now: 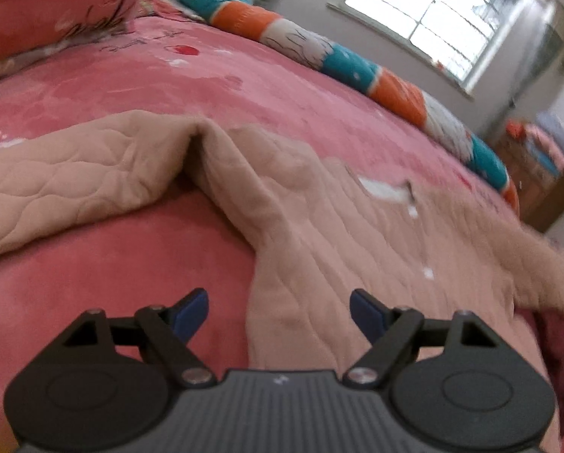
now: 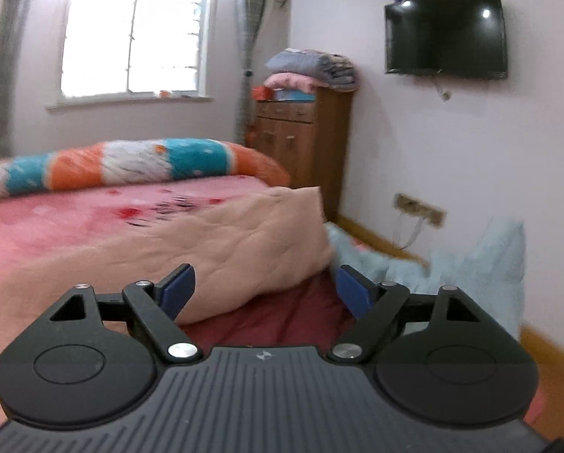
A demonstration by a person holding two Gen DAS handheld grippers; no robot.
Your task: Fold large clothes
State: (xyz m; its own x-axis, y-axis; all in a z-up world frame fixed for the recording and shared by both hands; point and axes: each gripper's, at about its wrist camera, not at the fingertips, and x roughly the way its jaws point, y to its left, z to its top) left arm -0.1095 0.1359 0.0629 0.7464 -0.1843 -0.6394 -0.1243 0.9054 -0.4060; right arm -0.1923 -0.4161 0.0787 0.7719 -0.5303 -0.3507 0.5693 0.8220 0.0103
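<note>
The beige quilted garment [image 1: 319, 226] was seen spread across the pink bedspread [image 1: 131, 264], one section raised in a soft ridge and another stretched out flat towards the bed's foot. The left gripper [image 1: 279, 311] was held just above it with its blue-padded fingers [image 1: 191, 315] set wide apart — nothing was caught between them, and the garment's near edge lay between and just ahead of the tips. The right gripper [image 2: 265, 290] was likewise parted and empty, poised beside the garment's [image 2: 244, 241] bulging corner at the edge of the bed. A rolled orange, teal and white quilt [image 2: 131, 164] was laid along the far side of the bed — beneath the window [image 2: 134, 30]. A wooden cabinet [image 2: 301, 139] stacked with folded bedding and a wall-mounted television [image 2: 444, 34] were visible beyond.
</note>
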